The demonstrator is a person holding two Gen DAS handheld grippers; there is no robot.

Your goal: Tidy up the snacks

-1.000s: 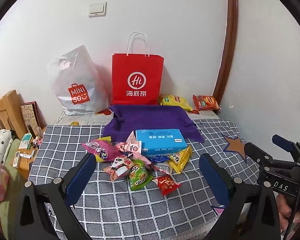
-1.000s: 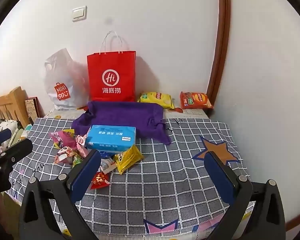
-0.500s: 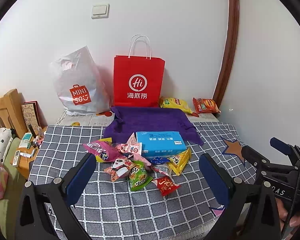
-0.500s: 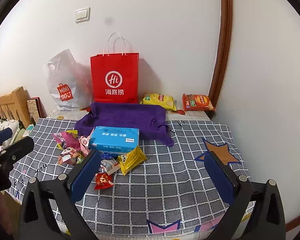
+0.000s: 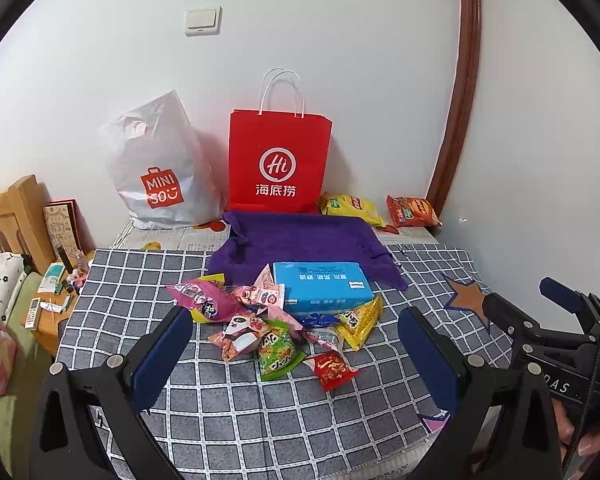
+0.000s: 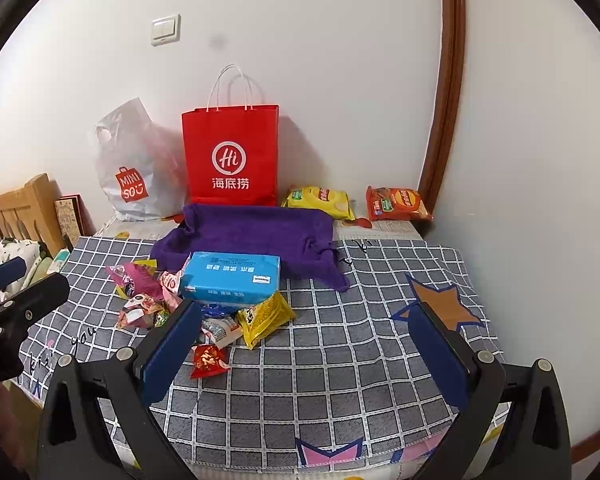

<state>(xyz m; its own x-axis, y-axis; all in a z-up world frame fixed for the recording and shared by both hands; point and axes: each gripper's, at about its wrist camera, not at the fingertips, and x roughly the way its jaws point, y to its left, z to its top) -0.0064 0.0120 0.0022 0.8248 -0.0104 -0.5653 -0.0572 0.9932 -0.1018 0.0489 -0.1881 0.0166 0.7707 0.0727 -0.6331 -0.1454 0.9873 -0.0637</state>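
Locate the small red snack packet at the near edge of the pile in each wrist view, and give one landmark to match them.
Left wrist view: the small red snack packet lies centre, nearest item of the pile.
Right wrist view: it lies left of centre, beside the left finger of the open right tongs.
Shared landmark: the red paper carrier bag against the wall.

You get even, fairly bright indoor light, soft shadows on the wall point(image 5: 340, 40), sharp focus, strong fisheye bending with dark corners.
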